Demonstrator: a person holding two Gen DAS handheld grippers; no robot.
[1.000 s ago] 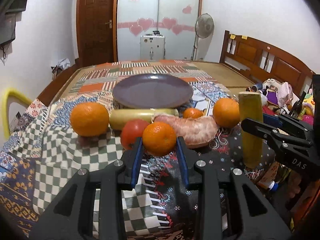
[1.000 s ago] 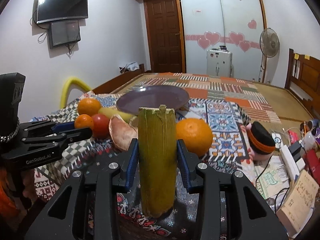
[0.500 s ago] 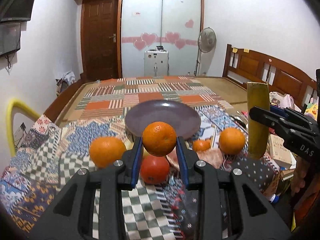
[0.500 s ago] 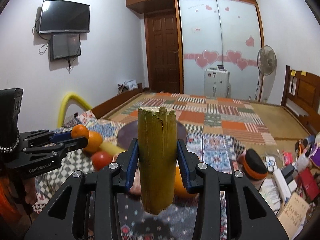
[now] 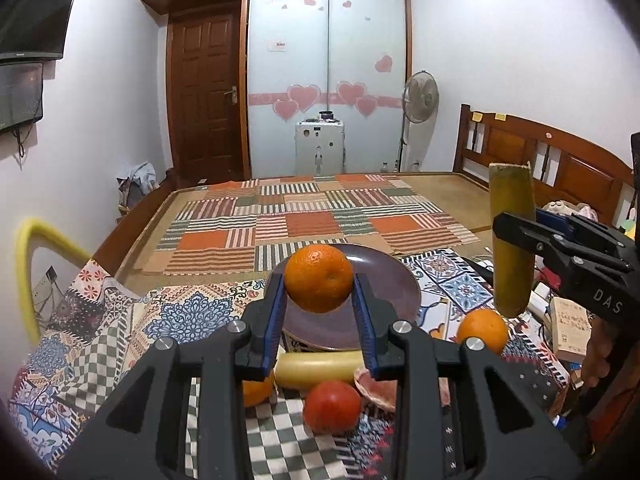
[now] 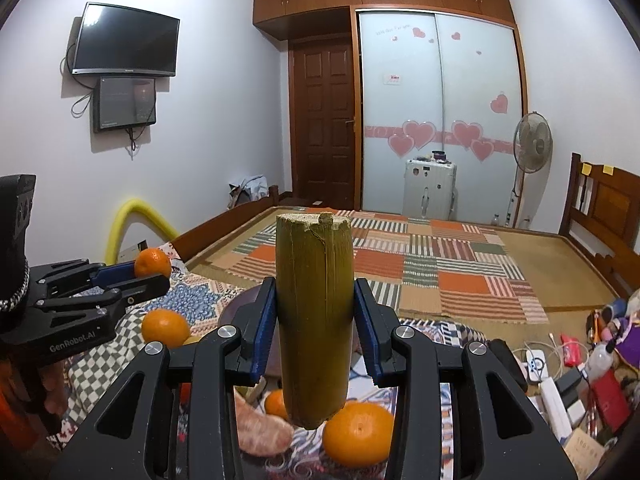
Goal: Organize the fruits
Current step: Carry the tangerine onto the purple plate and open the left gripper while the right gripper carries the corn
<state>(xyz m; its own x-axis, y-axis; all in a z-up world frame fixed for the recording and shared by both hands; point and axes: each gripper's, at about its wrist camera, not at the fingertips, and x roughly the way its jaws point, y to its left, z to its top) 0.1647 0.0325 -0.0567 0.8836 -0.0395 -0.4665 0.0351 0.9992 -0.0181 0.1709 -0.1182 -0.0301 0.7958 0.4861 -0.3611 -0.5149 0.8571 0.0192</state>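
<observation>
Bedroom setting: a patchwork cloth (image 5: pixel 120 344) covers the work surface in front of a bed. The left gripper (image 5: pixel 319 312) is clamped on an orange (image 5: pixel 319 278); the right gripper (image 6: pixel 315 326) is clamped on an upright sugarcane piece (image 6: pixel 314 316). One second ago both items rested on the cloth among the other fruit. Both are now lifted clear, and the orange hangs in line with the purple plate (image 5: pixel 396 284). The loads appear ready for placement there. A tomato (image 5: pixel 332 407), a yellow fruit (image 5: pixel 320 368), a pomelo segment (image 6: pixel 262 432) and three more oranges (image 5: pixel 482 330) lie below on the cloth.
</observation>
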